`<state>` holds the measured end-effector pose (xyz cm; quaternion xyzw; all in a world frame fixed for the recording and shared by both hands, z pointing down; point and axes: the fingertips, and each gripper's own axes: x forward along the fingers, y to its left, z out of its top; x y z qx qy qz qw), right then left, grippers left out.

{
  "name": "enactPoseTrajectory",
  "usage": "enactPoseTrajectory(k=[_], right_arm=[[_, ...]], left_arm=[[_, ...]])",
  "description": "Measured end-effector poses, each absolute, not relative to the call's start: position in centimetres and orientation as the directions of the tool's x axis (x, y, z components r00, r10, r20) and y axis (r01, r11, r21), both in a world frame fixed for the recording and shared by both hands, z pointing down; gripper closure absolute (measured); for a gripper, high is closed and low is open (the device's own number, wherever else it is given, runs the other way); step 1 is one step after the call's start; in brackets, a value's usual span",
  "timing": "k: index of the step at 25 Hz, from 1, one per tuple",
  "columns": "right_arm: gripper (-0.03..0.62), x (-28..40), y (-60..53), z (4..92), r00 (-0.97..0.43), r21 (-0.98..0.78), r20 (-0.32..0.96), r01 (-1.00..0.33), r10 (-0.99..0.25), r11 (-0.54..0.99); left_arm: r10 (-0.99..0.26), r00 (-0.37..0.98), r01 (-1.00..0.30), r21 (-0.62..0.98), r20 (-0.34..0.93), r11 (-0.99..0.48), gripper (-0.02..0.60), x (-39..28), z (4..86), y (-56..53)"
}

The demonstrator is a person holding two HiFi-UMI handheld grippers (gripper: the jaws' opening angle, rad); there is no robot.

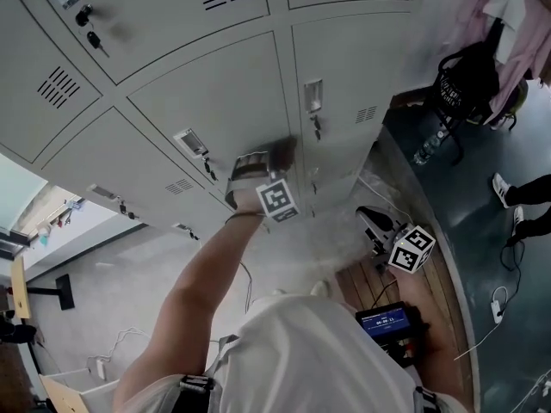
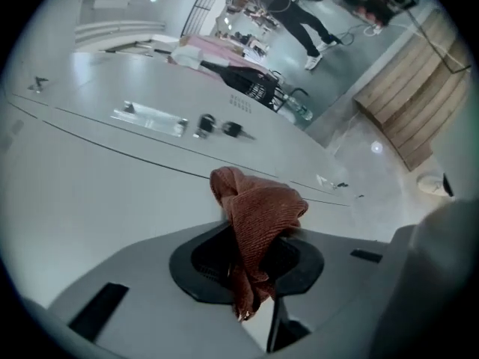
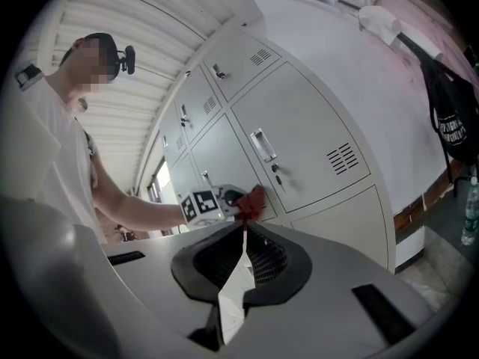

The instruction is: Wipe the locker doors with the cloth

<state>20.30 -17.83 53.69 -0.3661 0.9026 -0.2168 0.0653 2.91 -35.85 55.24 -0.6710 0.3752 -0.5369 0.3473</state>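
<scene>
Even daylight, fisheye-bent edges, motion blur in head view.

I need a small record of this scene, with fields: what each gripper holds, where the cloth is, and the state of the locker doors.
left gripper: shut on the cloth, raised up to the lockers
cloth: reddish-brown, bunched, sticks out past the jaws, at or very near a door surface
right gripper: shut, nothing between its jaws, held low and away from the lockers
locker doors: grey, all closed, with small vents
keys: hang from the lock of a door beside the cloth
black bag: hangs to the right of the lockers
</scene>
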Motion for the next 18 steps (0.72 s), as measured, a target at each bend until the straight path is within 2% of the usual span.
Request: enactPoseTrajectory(k=[8,13,15,18], right_arm=[[0.571,18.6,-18.6,53.0,-0.751,-0.438,0.002,-0.594,-0.660,0.675],[0.571,18.2,-18.6,53.0,-0.760,-0.442,-0.005,-0.582,-0.650,0.683],[0.571,18.3,-18.6,53.3,-0.758,-0.450,-0.003,-0.582,-0.652,0.678],[0.571,18.5,-18.1,53.7,-0.753,-0.458,0.002,-0.585,-0.658,0.669]], left_arm=[[-0.974,0.196,-0.233,-0.960,0.113,-0.158,0.502,1.2,33.7,-35.7],[-0.967,0.165,-0.319,-0.938,-0.193,0.133,0.502,-0.2,19.2,-34.8],[-0.953,0.158,-0.353,-0.917,-0.257,0.189,0.502,0.2,16.6,-35.1],[-0.946,0.200,-0.301,-0.935,-0.253,0.187,0.505,2.8,19.5,-35.8]])
